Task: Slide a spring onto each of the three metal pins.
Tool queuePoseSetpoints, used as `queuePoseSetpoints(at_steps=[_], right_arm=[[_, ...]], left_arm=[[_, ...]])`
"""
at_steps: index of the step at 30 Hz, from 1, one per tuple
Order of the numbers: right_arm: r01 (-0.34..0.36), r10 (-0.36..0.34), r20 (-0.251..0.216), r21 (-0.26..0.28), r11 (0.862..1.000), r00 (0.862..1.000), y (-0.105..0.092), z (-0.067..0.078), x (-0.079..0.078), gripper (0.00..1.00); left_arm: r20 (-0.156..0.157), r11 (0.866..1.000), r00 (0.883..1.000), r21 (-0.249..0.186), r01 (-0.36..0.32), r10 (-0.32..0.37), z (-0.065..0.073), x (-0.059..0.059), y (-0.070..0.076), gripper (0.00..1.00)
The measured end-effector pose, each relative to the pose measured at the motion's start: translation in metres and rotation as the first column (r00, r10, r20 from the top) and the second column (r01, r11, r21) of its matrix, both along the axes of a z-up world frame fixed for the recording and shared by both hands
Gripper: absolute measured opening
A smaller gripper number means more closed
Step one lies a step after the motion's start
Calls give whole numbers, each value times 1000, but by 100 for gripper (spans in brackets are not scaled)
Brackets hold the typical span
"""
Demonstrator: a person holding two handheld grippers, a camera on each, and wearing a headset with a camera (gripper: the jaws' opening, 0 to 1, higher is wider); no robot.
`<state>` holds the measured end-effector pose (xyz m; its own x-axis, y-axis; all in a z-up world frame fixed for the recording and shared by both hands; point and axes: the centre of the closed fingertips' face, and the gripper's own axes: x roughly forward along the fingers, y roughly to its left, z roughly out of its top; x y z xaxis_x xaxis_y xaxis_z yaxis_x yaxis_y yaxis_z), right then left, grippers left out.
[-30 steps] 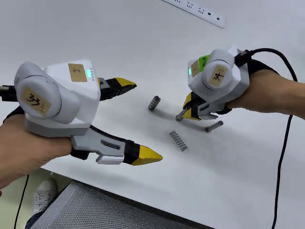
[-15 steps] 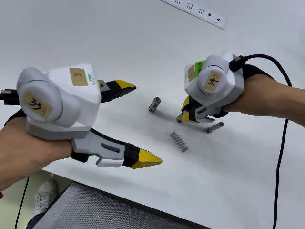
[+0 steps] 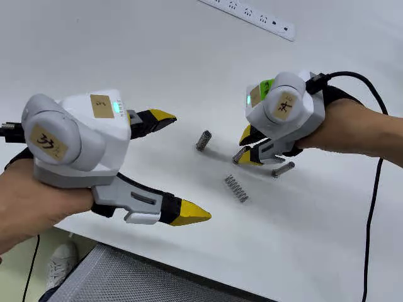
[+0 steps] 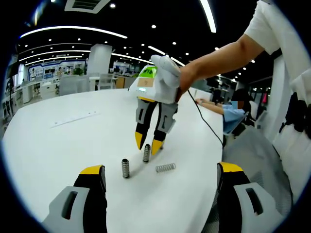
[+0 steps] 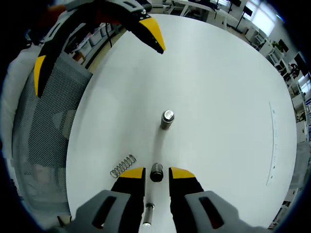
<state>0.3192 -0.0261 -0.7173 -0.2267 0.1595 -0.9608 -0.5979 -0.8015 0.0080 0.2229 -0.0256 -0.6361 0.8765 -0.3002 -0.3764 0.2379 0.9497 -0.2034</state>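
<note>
While the left tongs (image 3: 190,166) gape wide, the right tongs (image 5: 156,174) straddle 1 sprung pin (image 5: 156,172), apparently just clear of it.

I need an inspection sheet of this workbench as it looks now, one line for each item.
Surface: white table, no marks seen.
Job's things: standing pin and second standing pin, both seemingly with springs on; loose spring lying; bare pin lying.
Clutter: nothing seen.
Grippers: left gripper wide open, holding nothing; right gripper open, jaws either side of the second standing pin.
Cables: black cable runs from the right gripper over the table.
Surroundings: power strip; grey mesh below the table edge; office desks behind.
</note>
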Motion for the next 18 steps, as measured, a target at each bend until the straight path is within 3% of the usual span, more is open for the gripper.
queuePoseSetpoints(at_steps=[5, 8, 11, 14, 18], right_arm=[[54, -51, -60, 54, 997, 997, -1, 23, -2, 26], [130, -118, -138, 83, 988, 983, -3, 36, -5, 32], [213, -180, -228, 126, 969, 957, -8, 54, -6, 35], [265, -211, -284, 169, 949, 935, -18, 68, -5, 44], [320, -247, -313, 208, 924, 917, -37, 77, 4, 58]], left_arm=[[-9, 1000, 1000, 21, 6, -6, 0, -1, 1, 97], [-13, 1000, 1000, 28, 11, -11, 3, -2, 0, 97], [-23, 999, 999, 46, 26, -25, 5, -4, 0, 97], [-29, 998, 999, 59, 37, -35, 7, -3, -1, 97], [-41, 995, 998, 79, 56, -53, 9, -2, -4, 96]])
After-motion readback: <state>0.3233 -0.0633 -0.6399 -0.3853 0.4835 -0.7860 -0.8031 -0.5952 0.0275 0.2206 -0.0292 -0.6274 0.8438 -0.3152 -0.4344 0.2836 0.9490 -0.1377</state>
